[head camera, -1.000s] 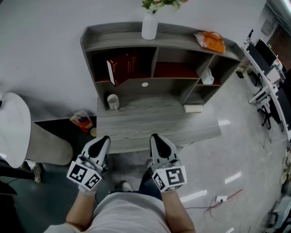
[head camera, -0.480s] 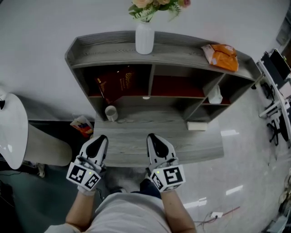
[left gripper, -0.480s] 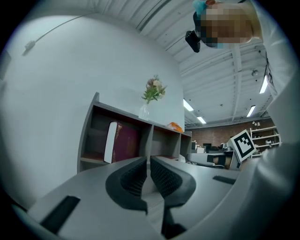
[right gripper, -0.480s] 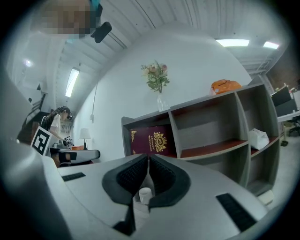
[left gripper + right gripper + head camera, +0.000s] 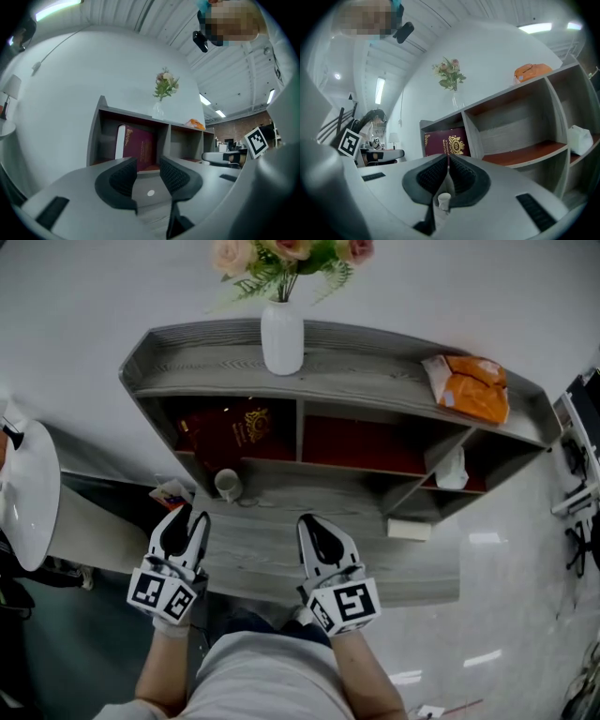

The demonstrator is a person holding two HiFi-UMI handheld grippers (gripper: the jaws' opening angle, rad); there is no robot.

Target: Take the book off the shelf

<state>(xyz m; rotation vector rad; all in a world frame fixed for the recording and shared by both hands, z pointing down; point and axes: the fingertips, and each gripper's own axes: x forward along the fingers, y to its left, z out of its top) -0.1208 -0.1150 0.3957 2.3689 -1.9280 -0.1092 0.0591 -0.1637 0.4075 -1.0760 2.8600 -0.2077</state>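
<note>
A dark red book [image 5: 230,427] with gold print leans in the left compartment of the grey shelf unit [image 5: 375,381]. It also shows in the left gripper view as the book [image 5: 140,145] and in the right gripper view as the book [image 5: 445,143]. My left gripper [image 5: 187,519] hovers over the desk surface short of that compartment; its jaws are opening with nothing between them, as the left gripper [image 5: 147,169] shows close up. My right gripper [image 5: 312,524] is beside it, shut and empty, and the right gripper [image 5: 447,160] points at the book.
A white vase [image 5: 281,334] of flowers and an orange bag [image 5: 473,385] stand on the shelf top. A white cup [image 5: 226,484] sits on the desk [image 5: 281,554] below the book. A white box [image 5: 410,529] lies at the right, and a white packet [image 5: 453,470] is in the right compartment.
The left gripper's jaws have parted from shut. Both grippers sit a little nearer the shelf, and the view has swung so the shelf shows more from the front.
</note>
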